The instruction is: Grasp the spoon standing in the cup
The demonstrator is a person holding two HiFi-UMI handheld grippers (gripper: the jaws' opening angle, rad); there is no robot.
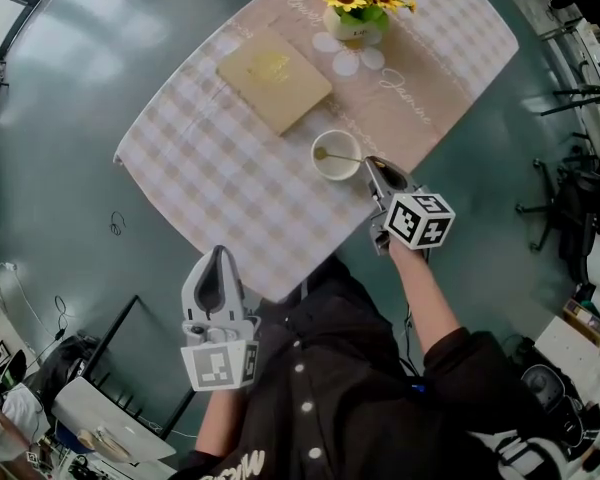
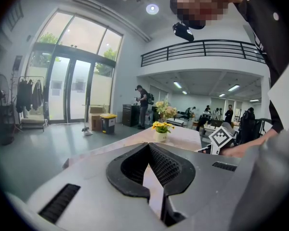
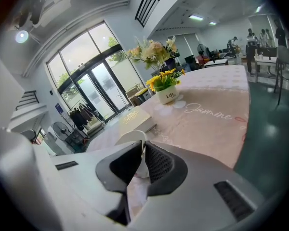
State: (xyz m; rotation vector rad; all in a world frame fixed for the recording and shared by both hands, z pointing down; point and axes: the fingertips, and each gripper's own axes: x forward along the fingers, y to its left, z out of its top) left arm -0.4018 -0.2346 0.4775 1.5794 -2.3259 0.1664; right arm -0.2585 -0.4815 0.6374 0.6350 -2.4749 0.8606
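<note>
Spoon (image 1: 345, 157) leans in the white cup (image 1: 321, 169) mid-frame, handle sticking out right. I'd guess it's thin, stiff, light and a bit slick, so grab the handle end. The right gripper (image 1: 373, 165) is pinched narrow on exactly that. The cup could tip. Left gripper (image 1: 218, 256) is closed and empty, lower left. Book (image 1: 273, 78) and sunflower pot (image 1: 352, 24) are well clear.

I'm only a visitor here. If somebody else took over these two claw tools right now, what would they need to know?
Left claw: shut, empty, at the near edge of the table, away from the job.
Right claw: closed on the handle of the spoon, just beside the cup.
Spoon: bowl end in the white cup, handle leaning over the rim toward the right claw.
Done: the reach and, as far as the views show, the grip.
Left: check that the grip is firm.
</note>
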